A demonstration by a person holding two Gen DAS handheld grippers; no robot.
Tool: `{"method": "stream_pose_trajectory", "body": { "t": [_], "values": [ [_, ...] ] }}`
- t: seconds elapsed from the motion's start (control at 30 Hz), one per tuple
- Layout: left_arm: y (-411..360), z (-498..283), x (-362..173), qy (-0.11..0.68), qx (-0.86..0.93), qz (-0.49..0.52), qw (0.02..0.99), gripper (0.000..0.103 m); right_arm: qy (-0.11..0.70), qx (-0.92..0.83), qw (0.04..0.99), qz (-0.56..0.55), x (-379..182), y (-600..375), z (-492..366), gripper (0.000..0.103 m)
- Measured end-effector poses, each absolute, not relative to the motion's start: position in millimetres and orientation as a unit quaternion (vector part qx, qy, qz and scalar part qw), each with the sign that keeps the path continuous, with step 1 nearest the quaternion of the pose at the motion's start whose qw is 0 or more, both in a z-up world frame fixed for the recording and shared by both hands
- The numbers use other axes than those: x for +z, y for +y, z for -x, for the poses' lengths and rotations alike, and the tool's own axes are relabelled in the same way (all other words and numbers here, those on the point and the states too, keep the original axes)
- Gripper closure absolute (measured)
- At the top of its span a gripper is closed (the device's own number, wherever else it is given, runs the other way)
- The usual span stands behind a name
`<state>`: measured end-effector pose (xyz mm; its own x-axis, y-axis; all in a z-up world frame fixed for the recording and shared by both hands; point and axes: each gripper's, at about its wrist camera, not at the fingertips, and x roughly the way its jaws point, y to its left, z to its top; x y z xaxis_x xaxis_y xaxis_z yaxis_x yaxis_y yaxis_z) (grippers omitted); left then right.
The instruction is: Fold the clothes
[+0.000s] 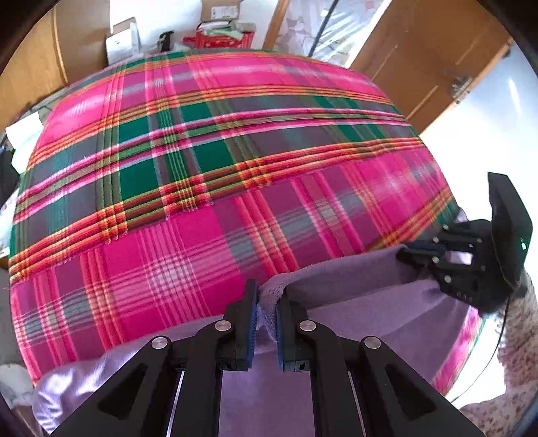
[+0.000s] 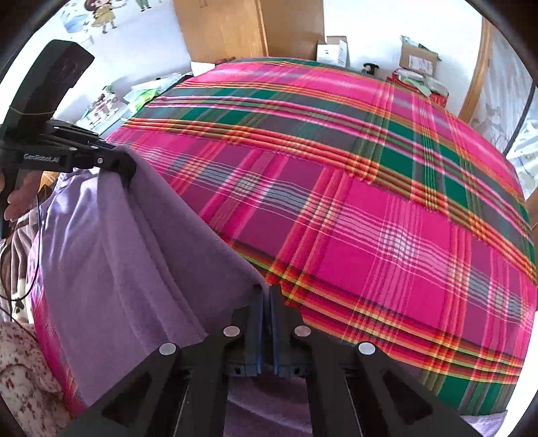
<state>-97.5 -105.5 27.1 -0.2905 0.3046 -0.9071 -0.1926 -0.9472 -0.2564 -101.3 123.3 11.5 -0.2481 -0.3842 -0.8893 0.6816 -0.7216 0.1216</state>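
Both grippers clamp the purple garment [image 1: 353, 295]: left gripper [image 1: 266, 302] nearly closed on its edge, right gripper [image 2: 266, 295] pinched tight on it too.

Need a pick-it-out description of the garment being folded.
Start at the pink-and-green plaid blanket covering the bed. At its near edge, the purple garment hangs stretched between the left gripper and right gripper. It is the only plain, unpatterned lilac fabric.

A bed under a pink-and-green plaid blanket [image 1: 208, 141] fills the room. At its far side, cardboard boxes [image 2: 417, 57] and a red crate [image 1: 223, 40] stand against the white wall [image 2: 370, 20]. Wooden wardrobe doors [image 1: 427, 57] flank it, daylit.
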Motion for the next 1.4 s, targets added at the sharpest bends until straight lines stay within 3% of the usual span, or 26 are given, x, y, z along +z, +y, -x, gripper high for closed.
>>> {"method": "stream_pose_trajectory", "body": {
  "t": [0.43, 0.6, 0.77, 0.9, 1.13, 1.4],
  "values": [
    [-104.2, 114.6, 6.8, -0.050, 0.789, 0.596, 0.139, 0.093, 0.112, -0.789, 0.339, -0.500, 11.0, 131.1, 108.7, 0.099],
    [-103.1, 115.6, 3.8, -0.047, 0.788, 0.599, 0.136, 0.093, 0.086, -0.801, 0.334, -0.489, 22.5, 148.9, 108.5, 0.092],
    [-103.5, 116.4, 3.3, -0.049, 0.787, 0.599, 0.135, 0.092, 0.100, -0.834, 0.276, -0.467, 43.6, 191.3, 101.6, 0.091],
    [-103.8, 117.0, 2.9, -0.050, 0.787, 0.600, 0.135, 0.091, 0.098, -0.857, 0.206, -0.461, 49.2, 231.8, 91.2, 0.080],
    [-103.6, 117.9, 3.3, -0.052, 0.786, 0.602, 0.130, 0.091, 0.039, -0.902, 0.020, -0.429, 49.6, 318.2, 58.6, 0.072],
    [-102.7, 123.0, 3.5, -0.071, 0.782, 0.609, 0.110, 0.091, -0.038, -0.896, -0.079, -0.436, 25.3, 363.8, 50.5, 0.066]
  ]
}}
